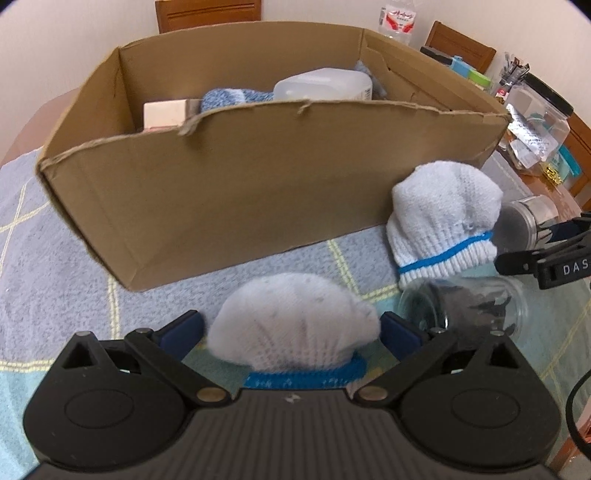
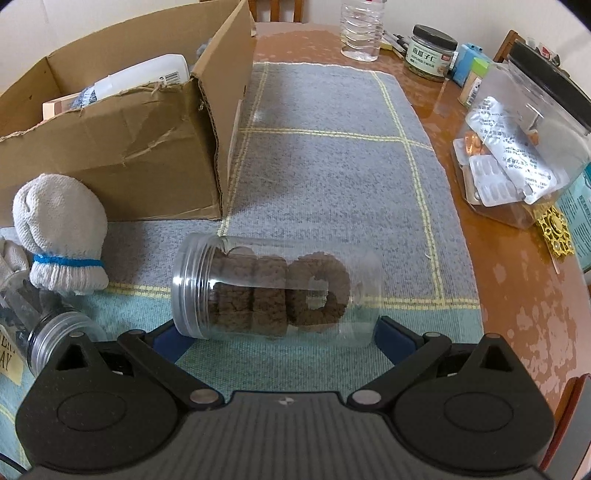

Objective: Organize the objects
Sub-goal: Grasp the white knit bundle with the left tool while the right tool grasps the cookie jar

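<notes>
In the left wrist view a rolled white glove bundle with a blue cuff (image 1: pixel 295 325) lies on the mat between the blue fingers of my left gripper (image 1: pixel 291 326), which stands open around it. A second glove bundle (image 1: pixel 443 218) stands by the cardboard box (image 1: pixel 240 184), with a clear jar of dark bits (image 1: pixel 465 310) on its side below it. In the right wrist view my right gripper (image 2: pixel 280 338) is open, a lidless clear jar of brown rings (image 2: pixel 273 291) lying sideways between its fingers. The box (image 2: pixel 110 147) holds a white bottle (image 2: pixel 147 74), a blue knit piece and a pale carton.
A grey and teal checked mat (image 2: pixel 332 155) covers the wooden table (image 2: pixel 517 277). To the right stand a big clear tub of pill blisters (image 2: pixel 517 147), a seed jar (image 2: pixel 430 51), a water bottle (image 2: pixel 362 29) and a gold ornament (image 2: pixel 554 232). Chairs stand behind.
</notes>
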